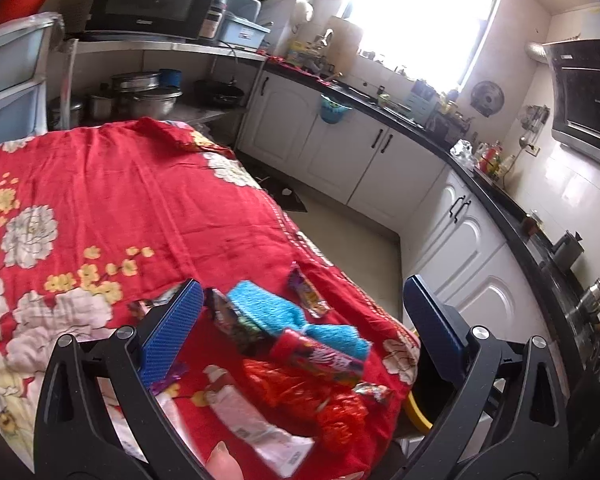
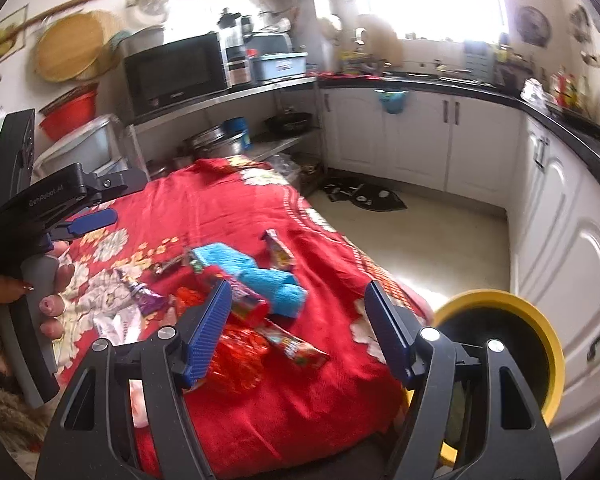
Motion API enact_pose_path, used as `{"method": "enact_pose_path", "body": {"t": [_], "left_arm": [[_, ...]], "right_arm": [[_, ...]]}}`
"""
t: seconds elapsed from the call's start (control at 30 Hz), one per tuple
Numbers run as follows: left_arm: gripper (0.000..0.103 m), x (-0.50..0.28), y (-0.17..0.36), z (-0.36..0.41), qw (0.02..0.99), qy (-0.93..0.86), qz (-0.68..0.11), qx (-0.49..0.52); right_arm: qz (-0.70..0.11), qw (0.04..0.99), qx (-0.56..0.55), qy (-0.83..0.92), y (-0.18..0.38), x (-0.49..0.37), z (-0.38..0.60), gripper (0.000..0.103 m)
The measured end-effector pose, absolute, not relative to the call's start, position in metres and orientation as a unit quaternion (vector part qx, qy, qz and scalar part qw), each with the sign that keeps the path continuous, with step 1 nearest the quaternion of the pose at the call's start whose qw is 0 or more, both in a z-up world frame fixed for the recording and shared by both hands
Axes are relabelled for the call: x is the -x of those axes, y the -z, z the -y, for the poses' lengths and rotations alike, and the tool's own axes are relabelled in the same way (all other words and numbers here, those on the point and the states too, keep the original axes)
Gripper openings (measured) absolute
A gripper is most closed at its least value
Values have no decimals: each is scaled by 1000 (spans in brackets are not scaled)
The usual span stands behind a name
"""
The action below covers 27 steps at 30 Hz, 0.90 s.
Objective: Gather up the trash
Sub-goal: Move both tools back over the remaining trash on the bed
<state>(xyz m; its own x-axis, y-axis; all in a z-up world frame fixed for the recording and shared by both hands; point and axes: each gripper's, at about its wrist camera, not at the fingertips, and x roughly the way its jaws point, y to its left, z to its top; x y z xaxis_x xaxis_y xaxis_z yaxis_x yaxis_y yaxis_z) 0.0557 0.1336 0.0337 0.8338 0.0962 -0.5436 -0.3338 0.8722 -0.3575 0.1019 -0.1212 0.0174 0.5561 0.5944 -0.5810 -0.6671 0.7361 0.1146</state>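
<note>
Several snack wrappers lie near the front right corner of a table under a red floral cloth (image 1: 112, 200). Among them are a blue packet (image 1: 284, 312), a red crinkly wrapper (image 1: 300, 392), a red printed wrapper (image 1: 320, 356), a small wrapper (image 1: 308, 292) and a white paper slip (image 1: 260, 428). My left gripper (image 1: 304, 320) hangs open above the pile, holding nothing. My right gripper (image 2: 300, 332) is open too, over the red crinkly wrapper (image 2: 240, 356) and a printed bar wrapper (image 2: 296, 346). The blue packet (image 2: 252, 276) and a purple wrapper (image 2: 140, 292) lie beyond it.
A black bin with a yellow rim (image 2: 500, 344) stands on the floor just off the table's right corner. A hand (image 2: 48, 304) holds the other tool at the left. White cabinets (image 1: 352, 152) and a dark counter line the far side, with a floor mat (image 2: 364, 196).
</note>
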Motion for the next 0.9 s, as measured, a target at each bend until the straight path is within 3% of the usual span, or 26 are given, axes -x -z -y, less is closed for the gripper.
{"method": "enact_pose_path", "body": {"t": [0.9], "left_arm": [[92,-7,8,-170,904,-169,-319,231]], "right_arm": [[-348,802,217,-434,34,-119,1,60]]}}
